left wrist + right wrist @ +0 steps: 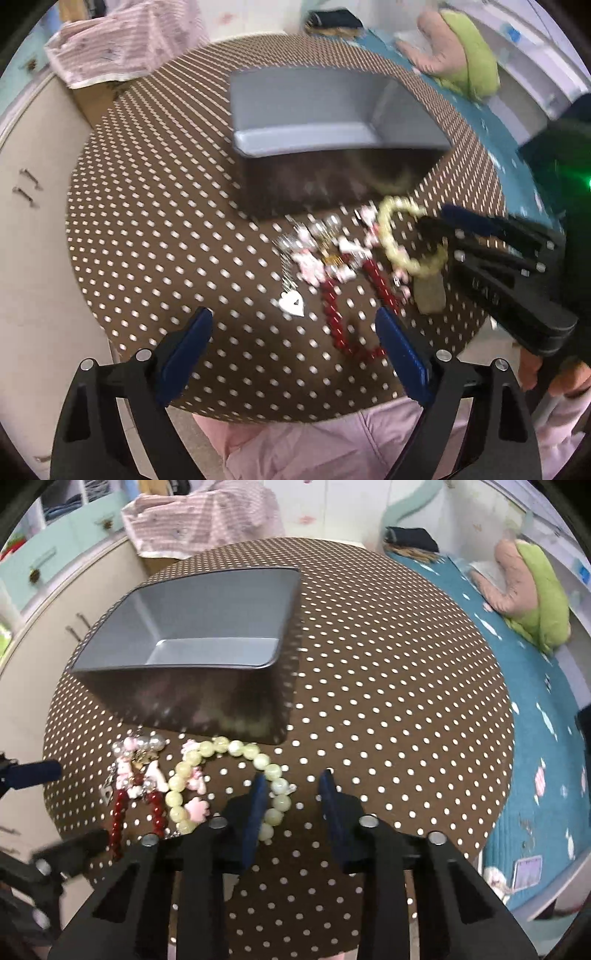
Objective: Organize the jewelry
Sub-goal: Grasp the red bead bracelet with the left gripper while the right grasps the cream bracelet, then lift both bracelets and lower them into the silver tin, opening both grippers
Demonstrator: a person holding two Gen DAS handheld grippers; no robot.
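I'm at the pick-up step: my right gripper point(291, 790) has its fingers open astride the pale green bead bracelet point(221, 779) on the tabletop point(388, 701) before the empty grey box point(184, 627), left gripper point(295, 332) open too, so next I should close and lift it in.

One grey box point(207, 627), one pale green bead bracelet point(236, 775), one red bead strand point(120, 819), one silver heart pendant point(293, 303), several pink charms point(197, 808) too tangled to count, two grippers, one polka-dot worktop point(388, 701).
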